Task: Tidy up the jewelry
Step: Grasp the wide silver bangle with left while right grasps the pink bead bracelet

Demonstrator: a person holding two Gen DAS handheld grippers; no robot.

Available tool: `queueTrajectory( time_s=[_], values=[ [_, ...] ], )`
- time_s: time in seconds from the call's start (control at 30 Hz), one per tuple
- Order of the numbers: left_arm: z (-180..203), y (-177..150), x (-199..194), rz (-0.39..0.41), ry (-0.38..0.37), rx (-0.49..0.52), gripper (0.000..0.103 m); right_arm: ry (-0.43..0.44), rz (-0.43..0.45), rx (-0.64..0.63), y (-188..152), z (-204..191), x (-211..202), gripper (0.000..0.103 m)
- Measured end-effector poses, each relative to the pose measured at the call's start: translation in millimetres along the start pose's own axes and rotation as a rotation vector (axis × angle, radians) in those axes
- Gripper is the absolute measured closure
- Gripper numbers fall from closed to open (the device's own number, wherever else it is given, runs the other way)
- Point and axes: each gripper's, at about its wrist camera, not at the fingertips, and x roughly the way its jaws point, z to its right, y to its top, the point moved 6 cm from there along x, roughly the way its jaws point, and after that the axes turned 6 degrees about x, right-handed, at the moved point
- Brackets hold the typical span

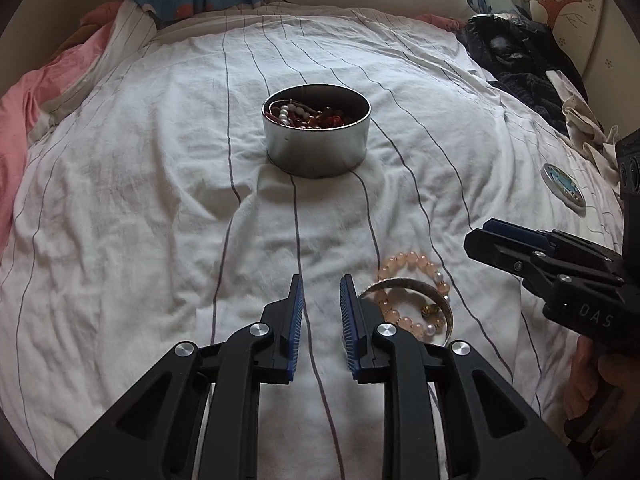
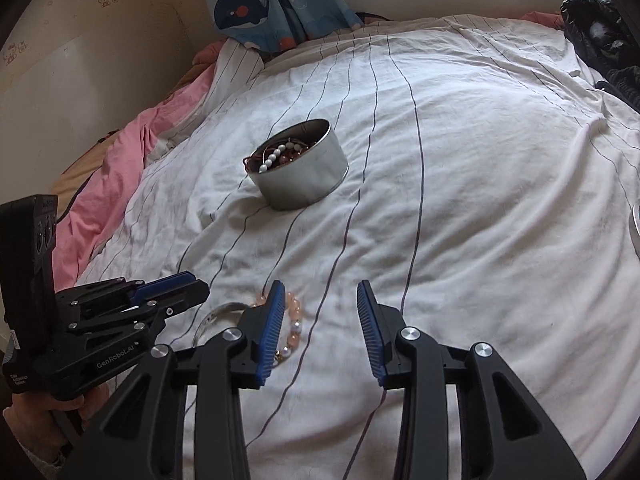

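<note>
Jewelry outside the tin comes to two pieces: one peach bead bracelet [image 1: 416, 294] and one silver bangle [image 1: 412, 286], overlapping each other on the white striped bedsheet [image 1: 140, 200] near the lower edge of both views. Both are closed rings; the bracelet lies flat, while the bangle looks propped on edge with its band arching over the beads, so neither has a clear long axis or points any one way. One round metal tin [image 1: 316, 132] sits upright farther up the sheet, well apart from them, its open mouth facing up and holding a tangle of white and red beads whose number cannot be told. One round lid [image 1: 563, 193] with a blue face lies flat off toward the right side. Two grippers are in view. The left gripper [image 1: 322, 312] hangs above the sheet just left of the bangle, its blue pads a narrow gap apart and empty. The right gripper [image 2: 320, 312] has its pads spread wide, empty, its left pad over the bracelet.
</note>
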Motion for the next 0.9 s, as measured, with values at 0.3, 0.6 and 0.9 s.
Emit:
queueTrajectory(
  time_s=[0.3,0.6,0.9],
  values=[
    [11,-13,7,-0.042,0.018,0.039,0.082,-0.049,0.004,-0.059,-9,-6,5,0.065],
    [12,-16,11,-0.038,0.054,0.044,0.081,-0.059,0.013,-0.072,-8,-8,6,0.061],
    [-22,-16,2,-0.015,0.171,-0.026,0.081,-0.057,0.021,-0.072,-7,-8,4,0.06]
  ],
)
